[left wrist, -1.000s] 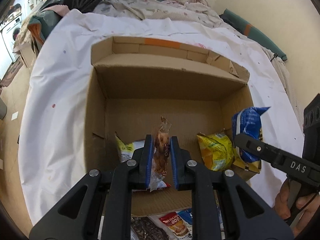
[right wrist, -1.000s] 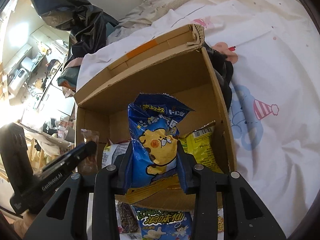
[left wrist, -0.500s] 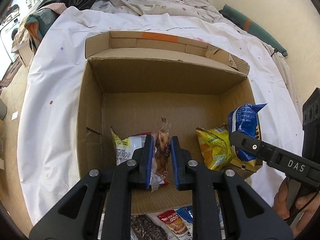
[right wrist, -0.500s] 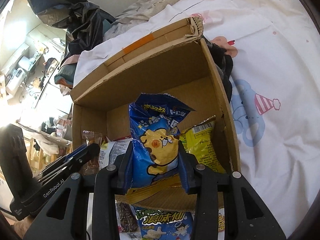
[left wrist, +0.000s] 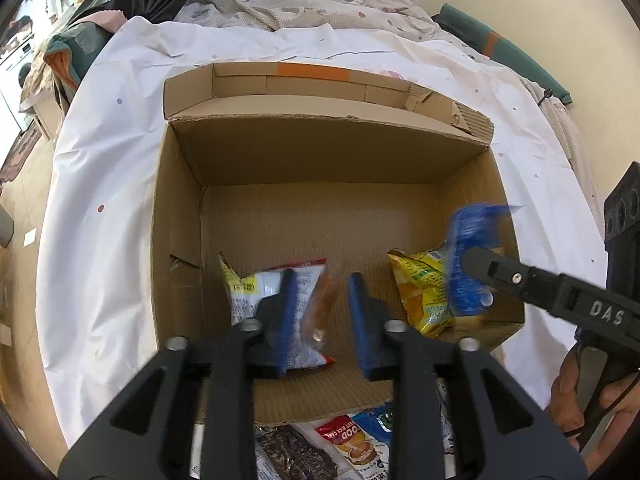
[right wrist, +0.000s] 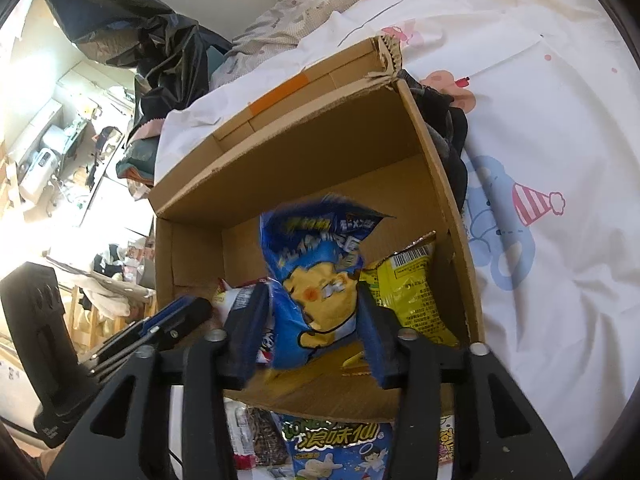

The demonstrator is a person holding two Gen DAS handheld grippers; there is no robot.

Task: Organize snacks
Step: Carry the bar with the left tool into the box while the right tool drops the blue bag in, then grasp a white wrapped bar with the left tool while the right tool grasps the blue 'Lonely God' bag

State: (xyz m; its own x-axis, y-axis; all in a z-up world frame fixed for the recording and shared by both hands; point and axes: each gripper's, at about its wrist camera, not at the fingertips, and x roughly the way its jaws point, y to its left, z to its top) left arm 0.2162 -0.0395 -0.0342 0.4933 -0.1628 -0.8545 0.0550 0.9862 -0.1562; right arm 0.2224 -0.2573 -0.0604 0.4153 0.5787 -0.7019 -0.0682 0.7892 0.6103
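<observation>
Bed with white sheet: fills the frame edges. Cardboard box: centre frame, open top, resting on the sheet. Left hand-held gripper: lower centre, jaws parted, released; a blurred clear-wrapped snack sits loose between them over the box floor. Right hand-held gripper: lower centre, jaws spread beside the blue snack bag; contact cannot be told. Yellow snack bag: box's right corner. White snack packet: box's lower left.
</observation>
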